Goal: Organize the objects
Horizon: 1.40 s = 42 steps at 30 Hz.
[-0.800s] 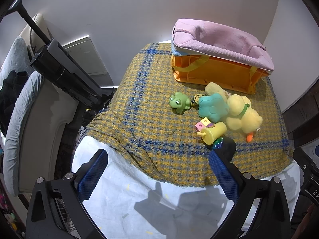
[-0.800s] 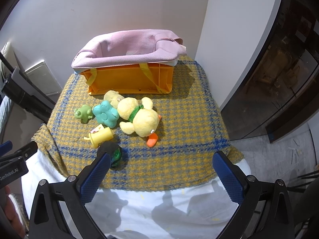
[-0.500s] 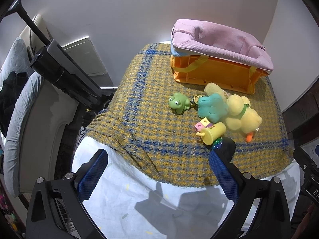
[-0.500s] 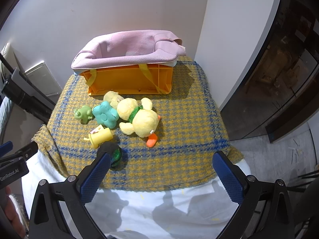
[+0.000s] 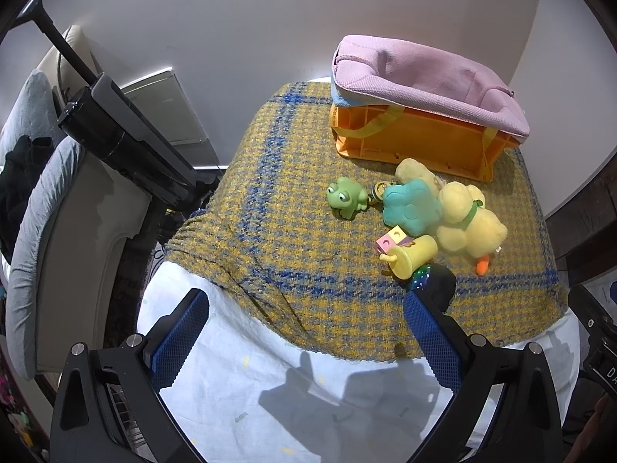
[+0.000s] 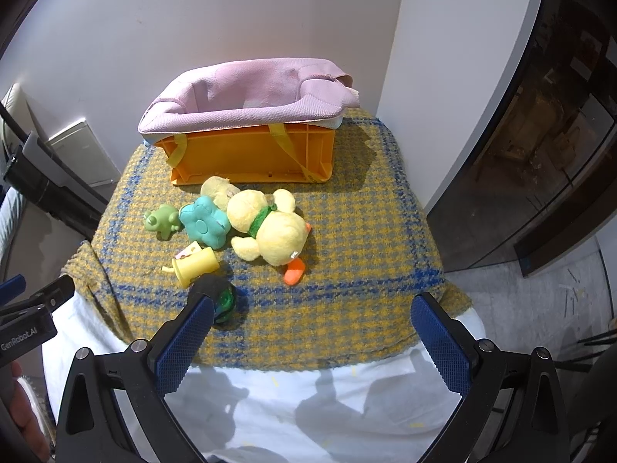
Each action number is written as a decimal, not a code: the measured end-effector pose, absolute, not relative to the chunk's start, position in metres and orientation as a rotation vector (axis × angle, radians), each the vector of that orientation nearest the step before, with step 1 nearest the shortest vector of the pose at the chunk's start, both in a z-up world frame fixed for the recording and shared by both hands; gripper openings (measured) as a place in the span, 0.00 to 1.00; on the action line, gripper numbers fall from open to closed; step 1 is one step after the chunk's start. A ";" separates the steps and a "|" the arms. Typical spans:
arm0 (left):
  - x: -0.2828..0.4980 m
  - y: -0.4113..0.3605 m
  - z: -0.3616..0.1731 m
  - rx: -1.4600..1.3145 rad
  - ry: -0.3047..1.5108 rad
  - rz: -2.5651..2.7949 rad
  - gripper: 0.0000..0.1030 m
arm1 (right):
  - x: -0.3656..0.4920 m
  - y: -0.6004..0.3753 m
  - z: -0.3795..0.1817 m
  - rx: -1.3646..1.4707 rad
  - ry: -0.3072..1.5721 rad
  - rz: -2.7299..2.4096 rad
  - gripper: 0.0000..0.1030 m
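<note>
An orange crate (image 5: 408, 142) (image 6: 250, 154) with a pink fabric liner (image 5: 424, 73) (image 6: 246, 92) stands at the back of a yellow-blue checked cloth (image 5: 277, 208) (image 6: 366, 231). In front of it lie a yellow plush duck (image 5: 470, 223) (image 6: 273, 231), a teal flower toy (image 5: 410, 206) (image 6: 202, 222), a green frog (image 5: 345, 196) (image 6: 162, 222), a yellow cup (image 5: 412, 256) (image 6: 194, 266), a pink-yellow block (image 5: 389, 239) and a dark sparkly ball (image 5: 434, 283) (image 6: 219, 293). My left gripper (image 5: 306, 320) and right gripper (image 6: 312, 320) are open and empty, hovering before the cloth's near edge.
A white sheet (image 5: 239, 378) (image 6: 308, 397) covers the table under the cloth. A grey-cushioned chair (image 5: 50, 208) and a black pole device (image 5: 123, 139) stand at left. A white wall is behind; a dark glass cabinet (image 6: 540, 135) is at right.
Both views have shifted only slightly; the toys and crate have not moved. Both grippers remain open.
</note>
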<state>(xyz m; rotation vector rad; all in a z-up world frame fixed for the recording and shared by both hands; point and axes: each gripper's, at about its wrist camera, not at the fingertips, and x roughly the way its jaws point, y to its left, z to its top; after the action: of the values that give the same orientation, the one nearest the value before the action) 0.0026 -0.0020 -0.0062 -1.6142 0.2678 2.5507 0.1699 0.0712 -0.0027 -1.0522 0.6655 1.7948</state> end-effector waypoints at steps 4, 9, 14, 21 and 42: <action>0.003 -0.002 -0.007 -1.611 0.271 2.548 1.00 | 0.170 0.071 -0.003 -1.052 0.667 1.793 0.99; 0.003 -0.002 -0.007 -1.581 0.312 2.508 1.00 | 0.170 0.071 -0.003 -1.052 0.666 1.793 0.99; 0.003 -0.002 -0.008 -1.582 0.317 2.501 1.00 | 0.170 0.071 -0.003 -1.052 0.668 1.793 0.99; 0.003 -0.002 -0.008 -1.574 0.328 2.491 1.00 | 0.169 0.071 -0.002 -1.052 0.668 1.792 0.99; 0.004 0.013 -0.015 -1.503 0.376 2.404 1.00 | 0.174 0.074 -0.013 -1.041 0.680 1.778 0.99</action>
<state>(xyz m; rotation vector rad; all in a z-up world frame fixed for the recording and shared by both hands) 0.0044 0.0131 -0.0150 -1.5026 0.3759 2.4042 0.1741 0.0738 -0.0133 -1.0407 0.6804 1.7782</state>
